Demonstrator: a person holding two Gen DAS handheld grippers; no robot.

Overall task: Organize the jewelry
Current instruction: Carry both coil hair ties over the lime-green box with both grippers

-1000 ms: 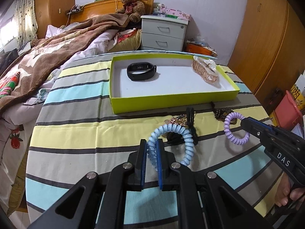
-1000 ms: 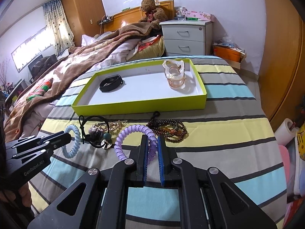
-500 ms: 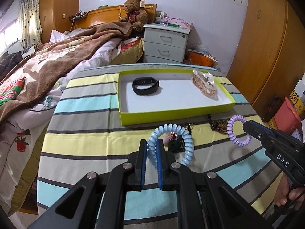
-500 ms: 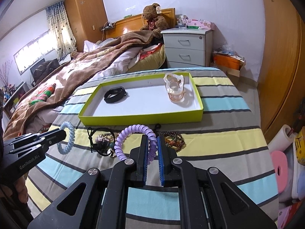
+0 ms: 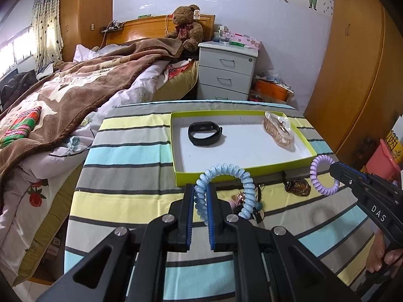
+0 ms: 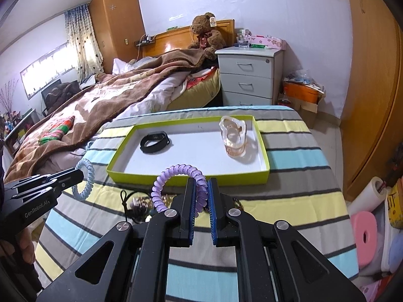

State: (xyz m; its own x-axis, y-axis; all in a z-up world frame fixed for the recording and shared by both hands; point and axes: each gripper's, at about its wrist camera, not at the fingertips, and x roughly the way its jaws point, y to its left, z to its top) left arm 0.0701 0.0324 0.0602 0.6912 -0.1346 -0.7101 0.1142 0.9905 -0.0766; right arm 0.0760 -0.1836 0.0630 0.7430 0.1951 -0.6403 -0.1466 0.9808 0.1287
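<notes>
Both coils are up off the striped cloth! The left gripper (image 5: 200, 210) pinches the pale blue spiral plastic hair coil (image 5: 224, 188), its ring standing on edge. The right gripper (image 6: 200, 198) clamps the lilac spiral plastic hair coil (image 6: 176, 183) likewise. Dead ahead of both lies the shallow lime-green cardboard tray (image 6: 191, 180), long axis running crosswise. Neither hand looks clearly nearer; each coil hangs just short of the near wall.

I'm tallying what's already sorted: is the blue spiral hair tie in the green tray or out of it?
Out. The blue spiral hair tie is clamped in the left gripper, short of the green tray.
</notes>
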